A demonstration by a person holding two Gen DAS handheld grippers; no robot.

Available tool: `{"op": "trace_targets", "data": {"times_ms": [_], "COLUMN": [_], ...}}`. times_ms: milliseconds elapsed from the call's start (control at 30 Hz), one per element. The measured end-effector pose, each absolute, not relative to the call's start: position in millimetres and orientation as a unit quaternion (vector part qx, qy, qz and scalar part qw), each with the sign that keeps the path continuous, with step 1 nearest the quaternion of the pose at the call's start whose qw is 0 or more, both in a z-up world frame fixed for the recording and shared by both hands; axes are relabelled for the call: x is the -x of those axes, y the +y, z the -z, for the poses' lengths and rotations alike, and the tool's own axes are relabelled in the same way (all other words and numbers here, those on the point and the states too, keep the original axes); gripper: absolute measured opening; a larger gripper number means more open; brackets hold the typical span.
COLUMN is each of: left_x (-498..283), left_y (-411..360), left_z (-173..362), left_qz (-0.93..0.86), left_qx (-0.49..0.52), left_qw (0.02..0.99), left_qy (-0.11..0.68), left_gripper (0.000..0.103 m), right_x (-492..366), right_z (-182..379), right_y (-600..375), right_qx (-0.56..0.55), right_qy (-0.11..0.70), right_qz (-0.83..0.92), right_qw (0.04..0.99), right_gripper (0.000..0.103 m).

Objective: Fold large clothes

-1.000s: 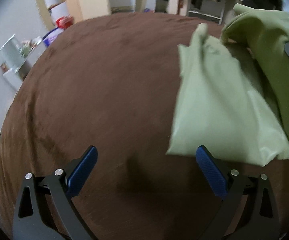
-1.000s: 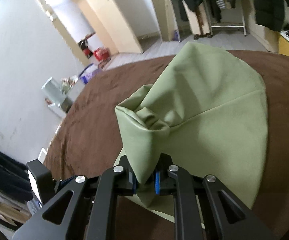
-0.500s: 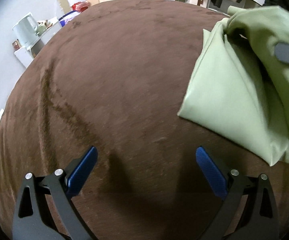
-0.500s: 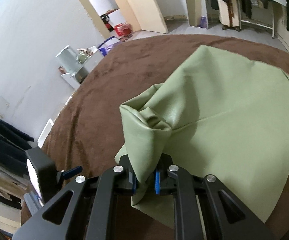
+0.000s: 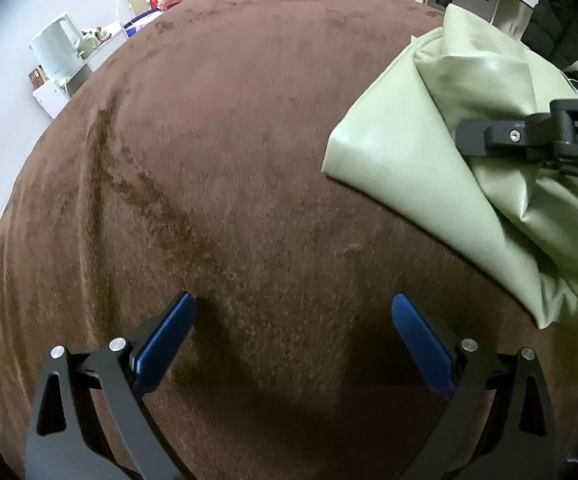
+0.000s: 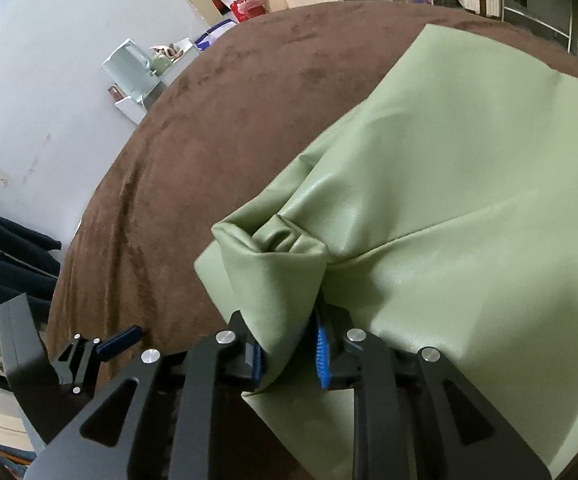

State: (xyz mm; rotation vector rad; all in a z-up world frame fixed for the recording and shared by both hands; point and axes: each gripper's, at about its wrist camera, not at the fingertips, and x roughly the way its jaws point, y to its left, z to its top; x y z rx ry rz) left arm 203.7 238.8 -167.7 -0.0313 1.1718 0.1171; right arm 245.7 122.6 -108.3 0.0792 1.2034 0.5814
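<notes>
Step in hand: laying down a folded-over corner of the green garment, by the look of it; fold carried across, release beginning.
Garment place: spread on the brown bed cover, toward the right side of the bed in the left wrist view; one bunched corner lifted off the flat part, the rest lying smooth with a seam line across it.
Right claw: jaws opening, only a little apart; bunched corner of the garment between the blue pads; cloth seems to touch the left pad, a thin gap shows at the right pad, so grip judged loosening rather than clenched.
Left claw: spread wide, empty, hanging over bare bed cover; garment edge well off to its right, no contact.
Next move, as a judgement: finish the release so the corner drops onto the lower layer, back the right claw out without dragging the fold, then bring the left claw to the near edge for the next fold.
Risk: slick, leather-like cloth may spring back or slide once freed; puckered corner may need smoothing.
Background: pale kettle on a small stand by the wall, hanging clothes beyond the bed.
</notes>
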Motion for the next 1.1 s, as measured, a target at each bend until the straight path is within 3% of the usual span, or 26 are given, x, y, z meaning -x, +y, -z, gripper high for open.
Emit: {"op": "trace_targets", "data": {"times_ms": [100, 167, 233, 433, 500, 633, 733, 833, 1100], "left_x": [-202, -202, -202, -199, -200, -211, -228, -249, -279], "left_y": [238, 239, 240, 247, 244, 219, 192, 170, 156], "left_z": [170, 170, 167, 139, 124, 85, 66, 64, 96], "left_qz": [-0.056, -0.057, -0.061, -0.054, -0.041, 0.023, 0.076, 0.104, 0.115], "left_qx": [0.017, 0.016, 0.016, 0.024, 0.026, 0.014, -0.012, -0.042, -0.072], "left_qw": [0.831, 0.831, 0.831, 0.845, 0.853, 0.871, 0.874, 0.866, 0.829], "left_qy": [0.553, 0.554, 0.552, 0.531, 0.519, 0.491, 0.48, 0.487, 0.542], "left_gripper": [0.096, 0.096, 0.096, 0.096, 0.095, 0.08, 0.079, 0.068, 0.067], "right_x": [-243, -243, -241, -207, -194, -181, -178, -180, -177], "right_z": [108, 106, 101, 60, 48, 40, 40, 46, 59], "right_y": [120, 117, 115, 81, 59, 22, -1, -17, -42], "right_qx": [-0.039, -0.048, -0.06, -0.076, -0.069, -0.056, -0.056, -0.063, -0.083], "right_qy": [0.557, 0.558, 0.554, 0.517, 0.503, 0.5, 0.501, 0.506, 0.513], "right_qz": [-0.279, -0.286, -0.301, -0.308, -0.294, -0.263, -0.244, -0.227, -0.213], "right_qw": [0.781, 0.777, 0.774, 0.795, 0.809, 0.823, 0.829, 0.829, 0.827], "right_gripper": [0.025, 0.034, 0.052, 0.066, 0.068, 0.069, 0.069, 0.069, 0.069]}}
